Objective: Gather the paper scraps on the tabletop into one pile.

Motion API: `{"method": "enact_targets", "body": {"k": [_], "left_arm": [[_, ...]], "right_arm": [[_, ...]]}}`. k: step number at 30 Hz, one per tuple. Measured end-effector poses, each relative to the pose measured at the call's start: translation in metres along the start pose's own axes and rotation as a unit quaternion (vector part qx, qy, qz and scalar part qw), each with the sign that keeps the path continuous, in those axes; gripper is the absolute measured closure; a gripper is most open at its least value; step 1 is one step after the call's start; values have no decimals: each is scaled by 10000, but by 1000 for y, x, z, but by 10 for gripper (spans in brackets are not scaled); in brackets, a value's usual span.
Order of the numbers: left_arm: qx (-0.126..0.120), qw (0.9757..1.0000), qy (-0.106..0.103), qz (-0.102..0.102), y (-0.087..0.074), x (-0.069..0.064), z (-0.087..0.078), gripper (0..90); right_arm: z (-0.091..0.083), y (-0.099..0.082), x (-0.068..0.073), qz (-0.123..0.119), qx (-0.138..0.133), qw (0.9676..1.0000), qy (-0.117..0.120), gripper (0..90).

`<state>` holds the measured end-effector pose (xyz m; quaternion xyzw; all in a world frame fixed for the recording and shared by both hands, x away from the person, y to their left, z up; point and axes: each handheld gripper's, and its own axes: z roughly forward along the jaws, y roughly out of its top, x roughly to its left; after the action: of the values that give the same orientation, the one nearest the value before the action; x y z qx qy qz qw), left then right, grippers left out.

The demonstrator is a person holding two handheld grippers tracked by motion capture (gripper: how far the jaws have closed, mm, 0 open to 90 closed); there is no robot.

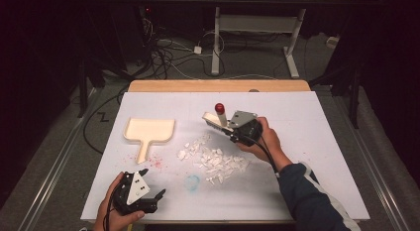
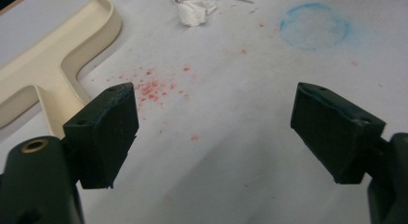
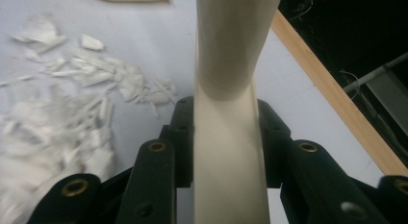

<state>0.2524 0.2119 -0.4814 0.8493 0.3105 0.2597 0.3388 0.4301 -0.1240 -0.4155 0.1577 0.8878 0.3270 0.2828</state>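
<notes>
From the high view I've got the right gripper (image 1: 233, 129) clamped on a cream brush (image 1: 216, 121), red-capped handle end sticking up, bristle head pointing toward ten o'clock. The white scraps (image 1: 214, 159) lie just at seven o'clock from that gripper, spread in a band running from ten to four. The cream dustpan (image 1: 148, 132) sits well off at nine o'clock, handle toward me. My left gripper (image 1: 151, 185) hangs low near the table's front edge, jaws apart, dustpan handle at twelve o'clock from it.

Left gripper view now: both jaws wide apart, nothing between them. The dustpan's handle (image 2: 45, 87) lies at ten o'clock, just beyond the left jaw; red specks (image 2: 154, 87) and a blue ring stain (image 2: 315, 26) mark the white table cover (image 2: 231, 152).

Right gripper view: jaws tight on the brush handle (image 3: 228, 137), long axis straight ahead. Scraps (image 3: 72, 113) at nine o'clock. I judge the left is nearer the pan.
</notes>
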Motion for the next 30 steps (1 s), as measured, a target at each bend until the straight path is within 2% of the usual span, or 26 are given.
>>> {"method": "enact_targets", "body": {"k": [1,2,4,5,7,8,9,10,11,12,13,14,15,16,18,19,22,23,26,30], "left_arm": [[3,10000,-3,3,0,0,0,161],[-5,10000,-2,0,-1,0,0,161],[-8,10000,-14,-20,-1,1,0,161],[-18,10000,-18,-34,-1,1,0,161],[-52,10000,-8,4,-1,2,0,161],[-49,10000,-5,18,-1,2,1,161],[-43,10000,-2,27,-1,2,0,161],[-51,10000,-13,22,-1,2,0,161],[-58,10000,-12,20,-1,2,0,161],[-65,10000,-5,27,-1,2,0,161],[-71,10000,-5,33,-1,2,0,161],[-71,10000,-3,50,-1,2,-1,161],[-71,10000,-3,50,-1,2,-1,161],[-69,10000,-5,68,-1,2,-1,161],[-46,10000,-42,32,-1,0,-1,161],[-41,10000,-41,39,0,0,-1,161],[-36,10000,-56,42,0,-1,-1,161],[-29,10000,-61,44,0,-1,-1,161],[-30,10000,-39,57,0,-2,-2,161],[-22,10000,-30,53,1,-2,-2,161]], "right_arm": [[0,0,0,0,0,10000,0,681],[18,5,2,-121,103,9999,-64,681],[29,8,6,-177,103,9998,-58,681],[34,11,8,-206,62,9998,53,681],[37,13,11,-296,20,9995,102,681],[42,18,17,-415,-96,9988,236,681],[42,18,17,-415,-96,9988,236,681],[43,21,24,-508,-226,9977,400,681],[43,21,24,-508,-226,9977,400,681],[42,21,26,-579,-286,9965,530,681],[39,22,33,-689,-429,9937,773,681],[37,21,35,-741,-469,9923,876,681],[37,21,35,-741,-469,9923,876,681],[31,19,42,-955,-495,9881,1103,681],[28,17,44,-1030,-492,9869,1144,681],[18,11,46,-1075,-563,9826,1406,680],[9,6,46,-1114,-586,9803,1521,680],[-3,1,45,-1211,-672,9743,1775,681],[-16,-4,44,-1242,-709,9746,1721,681],[-24,-2,35,-1012,-905,9803,1433,680]]}}
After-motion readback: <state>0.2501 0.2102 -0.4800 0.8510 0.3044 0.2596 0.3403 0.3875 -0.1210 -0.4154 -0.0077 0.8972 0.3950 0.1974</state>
